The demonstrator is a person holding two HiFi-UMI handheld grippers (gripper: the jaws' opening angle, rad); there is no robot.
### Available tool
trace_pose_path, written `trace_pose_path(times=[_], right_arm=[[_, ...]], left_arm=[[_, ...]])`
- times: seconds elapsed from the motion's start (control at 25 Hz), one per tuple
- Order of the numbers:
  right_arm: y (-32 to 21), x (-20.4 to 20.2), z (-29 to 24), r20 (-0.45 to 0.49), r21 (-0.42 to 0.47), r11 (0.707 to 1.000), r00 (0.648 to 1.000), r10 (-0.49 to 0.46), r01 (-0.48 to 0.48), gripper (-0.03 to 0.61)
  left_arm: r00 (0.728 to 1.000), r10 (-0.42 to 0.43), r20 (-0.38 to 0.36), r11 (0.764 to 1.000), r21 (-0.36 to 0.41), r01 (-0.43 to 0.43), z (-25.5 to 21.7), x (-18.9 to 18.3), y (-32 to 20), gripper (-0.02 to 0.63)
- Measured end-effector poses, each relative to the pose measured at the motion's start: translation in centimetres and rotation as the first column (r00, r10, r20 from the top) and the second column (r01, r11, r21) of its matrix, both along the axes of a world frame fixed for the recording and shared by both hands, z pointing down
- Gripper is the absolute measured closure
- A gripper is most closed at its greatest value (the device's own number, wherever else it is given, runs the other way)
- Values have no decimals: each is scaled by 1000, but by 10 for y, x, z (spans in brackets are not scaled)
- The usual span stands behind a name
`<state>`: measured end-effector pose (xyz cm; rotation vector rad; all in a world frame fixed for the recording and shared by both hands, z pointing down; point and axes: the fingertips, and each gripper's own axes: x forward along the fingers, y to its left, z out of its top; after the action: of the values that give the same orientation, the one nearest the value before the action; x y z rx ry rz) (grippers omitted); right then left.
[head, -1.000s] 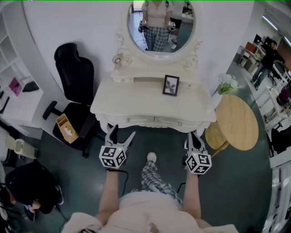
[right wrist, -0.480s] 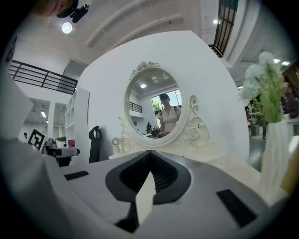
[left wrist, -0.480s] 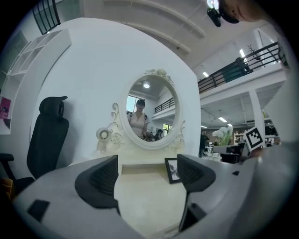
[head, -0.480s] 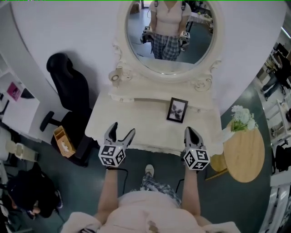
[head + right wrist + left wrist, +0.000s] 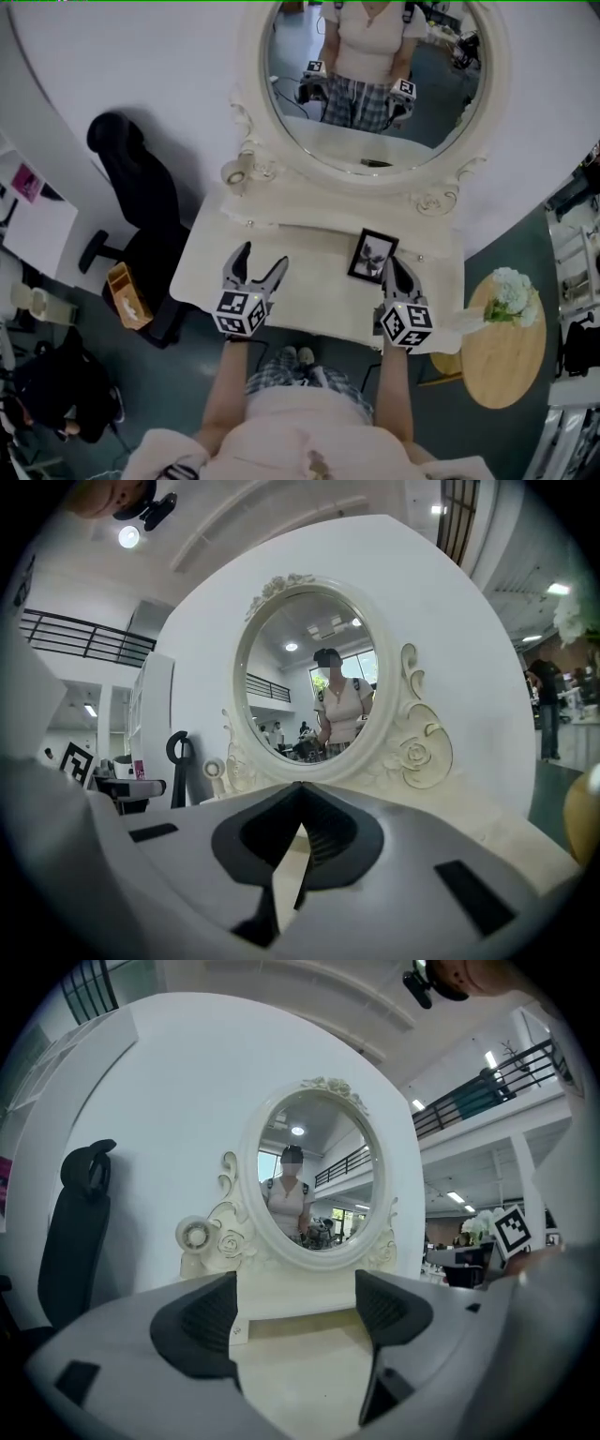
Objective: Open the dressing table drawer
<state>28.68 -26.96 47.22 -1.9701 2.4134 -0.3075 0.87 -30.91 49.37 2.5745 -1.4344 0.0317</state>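
The cream dressing table [image 5: 309,281] stands below me with its oval mirror [image 5: 375,84] behind. Its drawer fronts lie hidden under the top's front edge in the head view. My left gripper [image 5: 261,258] hovers over the left part of the top, open and empty; in the left gripper view [image 5: 295,1312] the bare table top [image 5: 300,1377] shows between its fingers [image 5: 202,1321]. My right gripper [image 5: 392,266] is shut on nothing, over the right part of the top just beside a black photo frame [image 5: 372,256]. The right gripper view [image 5: 298,794] faces the mirror [image 5: 314,682].
A black office chair [image 5: 141,187] stands left of the table, with a wooden tissue box [image 5: 127,295] beside it. A round wooden side table [image 5: 497,356] with white flowers [image 5: 511,292] is at the right. A small round ornament [image 5: 234,173] sits at the table's back left.
I have stepped closer: both grippers were in front of the table's drawer edge and now hang over its top. Left stays open, right stays shut.
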Motion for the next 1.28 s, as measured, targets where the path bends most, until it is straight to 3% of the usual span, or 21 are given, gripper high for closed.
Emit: trace_pose_path(times=[0.36, 0.68, 0.96, 1.28], right_arm=[[-38, -5, -1, 11, -17, 1000, 1000, -20, 21, 563], [-80, -76, 19, 27, -57, 984, 985, -169, 170, 563], [-120, -167, 60, 66, -104, 937, 942, -329, 335, 563], [-143, -250, 111, 80, -185, 859, 878, -472, 478, 563]], left_arm=[[998, -54, 19, 998, -33, 54, 7, -13, -36, 233], [990, -132, 53, 987, -81, 136, 33, -49, -59, 233], [981, -184, 68, 969, -154, 192, 81, -74, -94, 235], [972, -209, 109, 937, -261, 231, 141, -90, -129, 235]])
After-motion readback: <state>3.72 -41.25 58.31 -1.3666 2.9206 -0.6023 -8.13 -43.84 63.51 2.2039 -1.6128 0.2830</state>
